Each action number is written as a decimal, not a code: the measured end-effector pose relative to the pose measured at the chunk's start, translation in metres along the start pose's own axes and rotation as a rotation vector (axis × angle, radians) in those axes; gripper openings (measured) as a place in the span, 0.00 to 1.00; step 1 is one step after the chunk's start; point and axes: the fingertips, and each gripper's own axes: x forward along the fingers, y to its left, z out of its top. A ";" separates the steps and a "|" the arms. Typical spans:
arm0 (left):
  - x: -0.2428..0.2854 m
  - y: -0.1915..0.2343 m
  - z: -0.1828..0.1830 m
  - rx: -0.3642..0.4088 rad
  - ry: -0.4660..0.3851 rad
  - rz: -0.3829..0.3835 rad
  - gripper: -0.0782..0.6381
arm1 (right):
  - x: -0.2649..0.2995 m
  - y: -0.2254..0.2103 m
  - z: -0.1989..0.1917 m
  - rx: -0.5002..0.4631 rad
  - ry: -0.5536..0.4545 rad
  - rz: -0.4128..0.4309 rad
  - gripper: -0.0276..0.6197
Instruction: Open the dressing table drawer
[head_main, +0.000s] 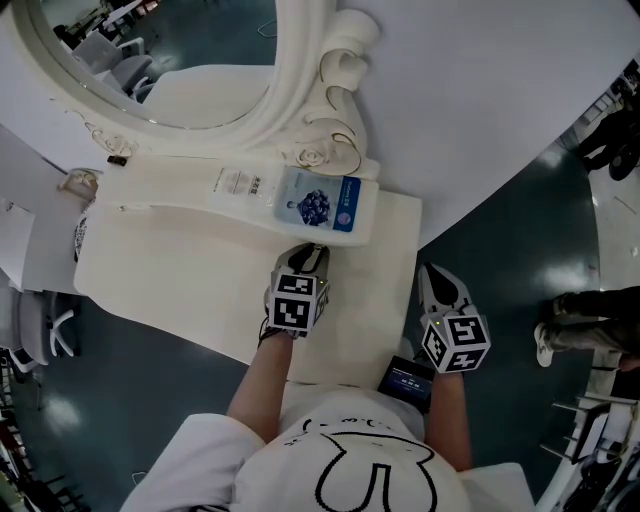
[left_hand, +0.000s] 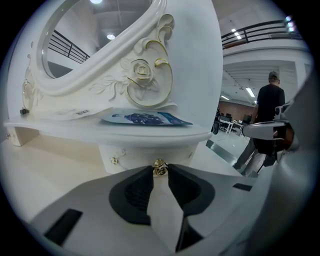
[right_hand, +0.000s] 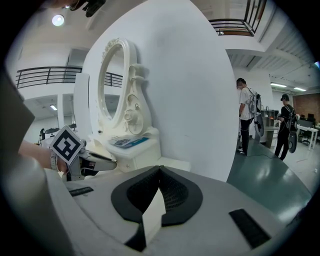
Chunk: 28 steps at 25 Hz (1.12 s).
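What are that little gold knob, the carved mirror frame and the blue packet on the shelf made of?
Drawer knob: likely brass-toned metal, shiny with glints. Mirror frame: probably painted wood or resin, glossy cream with gilt-edged carving. Packet: seemingly plastic film, thin, flat, printed.

Cream-white dressing table (head_main: 180, 270) with gold drawer knob (left_hand: 159, 168); blue-and-white packet (head_main: 325, 203); dark teal floor (head_main: 500, 250).
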 end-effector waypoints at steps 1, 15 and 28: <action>0.000 0.000 0.000 0.001 0.001 0.000 0.28 | -0.001 0.001 0.000 -0.001 -0.002 0.001 0.06; -0.010 -0.002 -0.006 0.009 0.017 -0.019 0.28 | -0.016 0.013 -0.005 0.000 -0.005 -0.007 0.06; -0.023 -0.007 -0.017 0.003 0.021 -0.033 0.28 | -0.031 0.027 -0.009 -0.008 -0.012 -0.009 0.06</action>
